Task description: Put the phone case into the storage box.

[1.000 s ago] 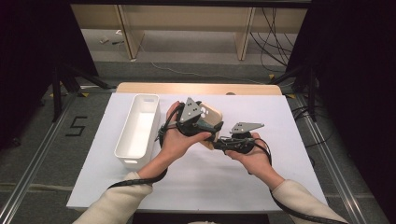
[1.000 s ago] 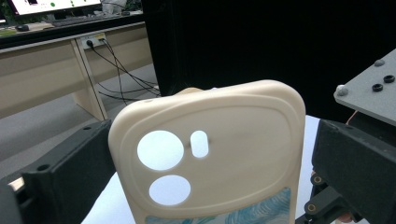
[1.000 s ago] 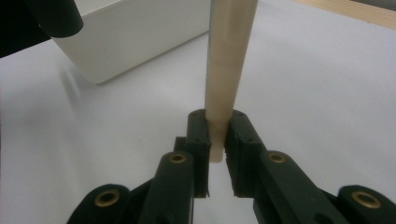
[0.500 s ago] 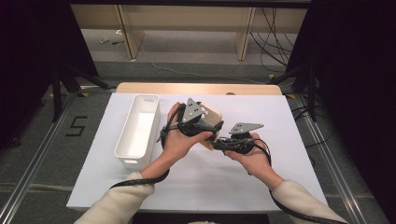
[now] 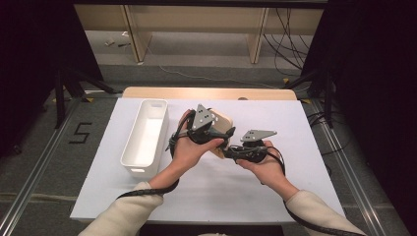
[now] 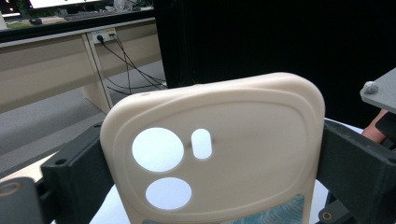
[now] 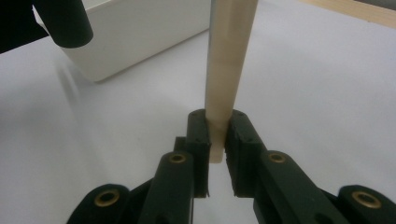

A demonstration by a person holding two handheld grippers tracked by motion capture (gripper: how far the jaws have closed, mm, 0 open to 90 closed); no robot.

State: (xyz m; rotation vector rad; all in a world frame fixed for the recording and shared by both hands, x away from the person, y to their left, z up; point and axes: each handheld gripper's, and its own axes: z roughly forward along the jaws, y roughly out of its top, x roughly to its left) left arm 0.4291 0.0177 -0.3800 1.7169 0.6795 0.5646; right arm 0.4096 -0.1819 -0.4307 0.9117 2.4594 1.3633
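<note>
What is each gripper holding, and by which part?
Both hold the cream phone case. The right gripper pinches its thin edge; the left gripper spans its width, jaws on both side edges, having just been closing.

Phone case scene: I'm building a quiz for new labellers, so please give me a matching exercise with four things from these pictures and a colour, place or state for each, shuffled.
Things:
1. phone case
2. bin
3. right gripper
4. table

Descriptions:
A. white, long, open-topped, standing left of the case
B. cream, with round cutouts
C. covered in white, with a wooden strip at the far edge
D. clamped on a thin edge of the case

Pairs: 1-B; 2-A; 3-D; 4-C
</note>
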